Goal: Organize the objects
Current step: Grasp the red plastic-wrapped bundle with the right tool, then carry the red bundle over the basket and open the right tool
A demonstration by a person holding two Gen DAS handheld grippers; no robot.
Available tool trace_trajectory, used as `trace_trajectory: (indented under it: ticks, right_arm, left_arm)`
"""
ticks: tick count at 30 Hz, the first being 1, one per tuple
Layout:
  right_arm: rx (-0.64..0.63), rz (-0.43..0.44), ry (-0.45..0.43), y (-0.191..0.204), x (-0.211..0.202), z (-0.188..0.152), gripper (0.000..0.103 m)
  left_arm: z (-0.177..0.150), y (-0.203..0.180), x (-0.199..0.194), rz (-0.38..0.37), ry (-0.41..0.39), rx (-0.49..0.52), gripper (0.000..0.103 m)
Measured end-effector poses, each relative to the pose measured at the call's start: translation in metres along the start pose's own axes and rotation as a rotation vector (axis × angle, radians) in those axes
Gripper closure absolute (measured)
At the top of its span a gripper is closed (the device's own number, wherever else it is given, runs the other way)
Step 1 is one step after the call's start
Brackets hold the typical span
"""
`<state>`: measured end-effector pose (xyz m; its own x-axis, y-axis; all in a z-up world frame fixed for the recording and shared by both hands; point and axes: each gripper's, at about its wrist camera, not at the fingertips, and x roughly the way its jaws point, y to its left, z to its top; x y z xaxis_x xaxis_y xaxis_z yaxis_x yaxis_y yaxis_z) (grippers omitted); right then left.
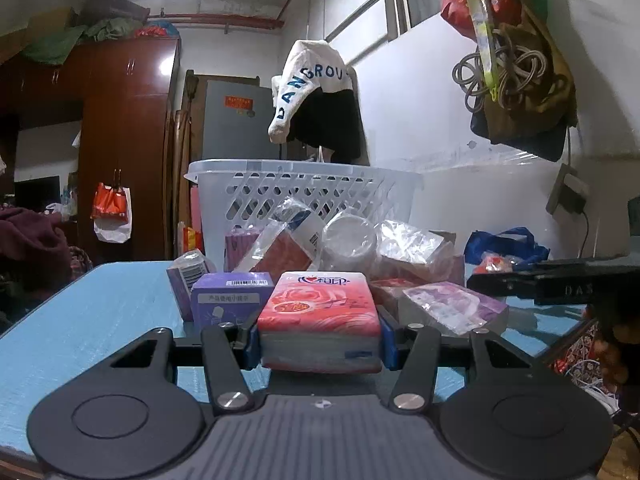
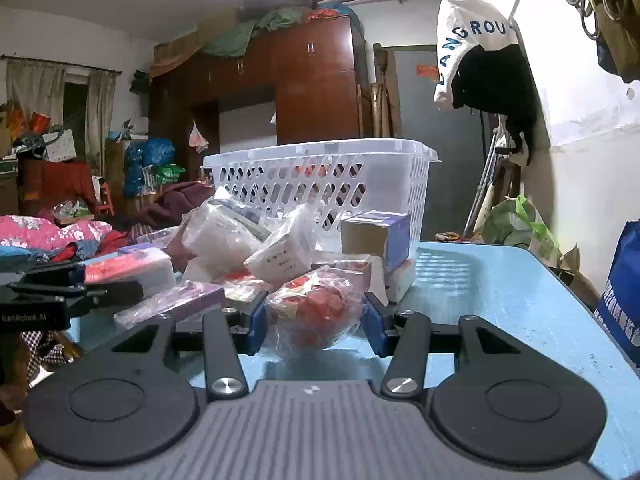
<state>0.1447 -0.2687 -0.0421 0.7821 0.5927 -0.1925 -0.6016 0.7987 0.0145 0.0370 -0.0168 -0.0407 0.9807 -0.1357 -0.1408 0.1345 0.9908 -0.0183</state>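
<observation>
Red tissue pack (image 1: pixel 319 322) sits pinched crosswise in our left gripper (image 1: pixel 319 344), right gripper (image 2: pixel 315 324) pinching a red bag (image 2: pixel 314 314), basket (image 1: pixel 304 196) centre-frame beyond both.

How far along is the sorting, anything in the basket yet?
Early. Through its lattice the white basket shows something reddish inside; how much, I cannot tell. In hand: left gripper clamps a red tissue pack; right gripper squeezes a clear bag of red items. Left: the pile of packets on the blue table.
</observation>
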Motion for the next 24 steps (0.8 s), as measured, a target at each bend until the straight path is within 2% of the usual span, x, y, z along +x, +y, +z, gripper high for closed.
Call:
trace_trajectory:
  ticks: [10, 13, 17, 19, 21, 24]
  right_arm:
    - [0.019, -0.002, -0.035, -0.004, -0.008, 0.011, 0.052]
    - [-0.002, 0.009, -0.100, 0.001, -0.006, 0.043, 0.052]
    - [-0.051, -0.033, -0.130, 0.004, 0.038, 0.108, 0.052]
    - [-0.037, -0.057, -0.072, -0.002, 0.076, 0.132, 0.052]
    - [-0.012, -0.071, -0.002, -0.010, 0.111, 0.146, 0.052]
    - [-0.006, -0.099, 0.035, -0.014, 0.136, 0.153, 0.050]
  left_arm:
    - [0.009, 0.005, -0.008, -0.035, -0.038, -0.033, 0.046]
    - [0.038, 0.008, -0.008, -0.061, -0.093, -0.053, 0.046]
    - [0.104, 0.011, 0.024, -0.057, -0.134, -0.063, 0.046]
    - [0.136, 0.017, 0.057, -0.049, -0.101, -0.087, 0.046]
    - [0.158, 0.026, 0.099, -0.011, -0.025, -0.107, 0.046]
    - [0.165, 0.039, 0.149, 0.030, 0.085, -0.143, 0.046]
